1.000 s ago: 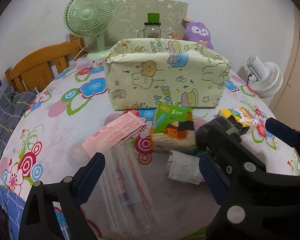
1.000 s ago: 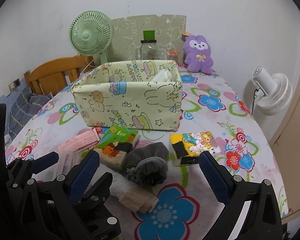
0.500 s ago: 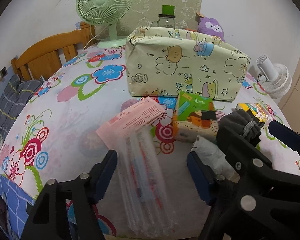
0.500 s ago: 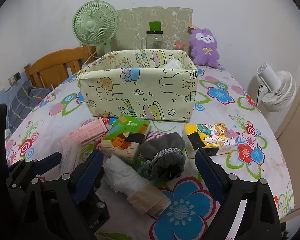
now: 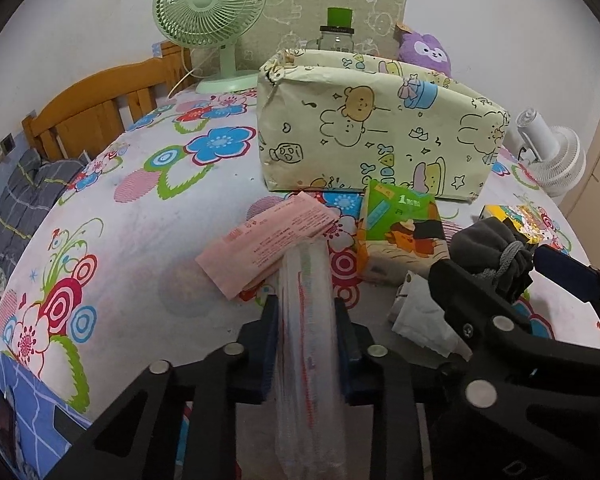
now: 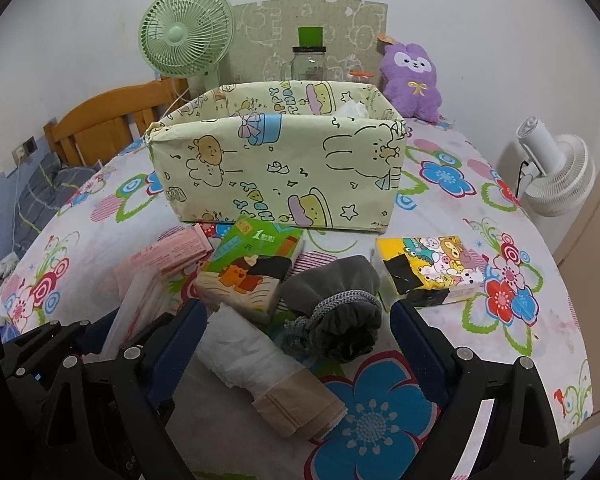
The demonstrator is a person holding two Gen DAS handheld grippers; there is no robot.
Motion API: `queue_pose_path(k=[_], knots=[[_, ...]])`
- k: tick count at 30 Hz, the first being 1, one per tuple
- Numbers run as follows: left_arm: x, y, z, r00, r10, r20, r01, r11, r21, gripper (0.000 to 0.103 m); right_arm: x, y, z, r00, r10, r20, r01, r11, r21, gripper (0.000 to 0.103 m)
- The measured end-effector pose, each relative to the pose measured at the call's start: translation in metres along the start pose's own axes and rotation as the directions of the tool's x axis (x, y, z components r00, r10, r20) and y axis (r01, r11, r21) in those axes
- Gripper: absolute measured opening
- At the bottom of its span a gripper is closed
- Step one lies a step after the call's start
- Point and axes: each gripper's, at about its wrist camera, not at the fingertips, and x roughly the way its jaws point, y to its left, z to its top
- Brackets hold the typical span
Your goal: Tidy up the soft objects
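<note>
Flowery cloth covers the counter (image 5: 148,216), cartoon-print box (image 5: 380,136) sitting at the back. Left wrist view: left tongs (image 5: 306,344) are clamped on a clear plastic sleeve (image 5: 306,300), its far end touching the pink packet (image 5: 268,240). Right wrist view: right tongs (image 6: 296,344) spread wide around a grey drawstring pouch (image 6: 336,304) and white roll (image 6: 252,356), gripping neither.

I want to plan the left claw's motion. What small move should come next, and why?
Probably lift it a little. The left claw is shut on the clear plastic packet, whose far end lies against the pink packet on the table. Raising it first should free it for carrying to the box. The right claw is open.
</note>
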Motion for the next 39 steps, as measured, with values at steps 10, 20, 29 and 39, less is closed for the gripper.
queue_pose_path(k=[10, 20, 29, 39], knots=[[-0.006, -0.018, 0.01, 0.999, -0.011, 0.033, 0.01, 1.0, 0.021, 0.019, -0.006, -0.016, 0.007, 1.0, 0.019, 0.021, -0.02, 0.999, 0.045, 0.094], [0.007, -0.032, 0.014, 1.0, 0.013, 0.011, -0.013, 0.999, 0.049, 0.019, 0.012, -0.035, 0.005, 0.998, 0.058, -0.032, -0.054, 0.994, 0.097, 0.074], [0.013, -0.034, 0.014, 0.999, 0.032, -0.001, -0.032, 0.998, 0.05, 0.019, 0.02, -0.037, 0.002, 0.996, 0.079, -0.049, -0.073, 0.991, 0.114, 0.049], [-0.007, -0.034, 0.017, 0.999, 0.026, 0.046, -0.028, 0.999, 0.046, 0.019, 0.002, -0.036, 0.006, 0.997, 0.072, -0.001, -0.072, 0.991, 0.111, 0.047]])
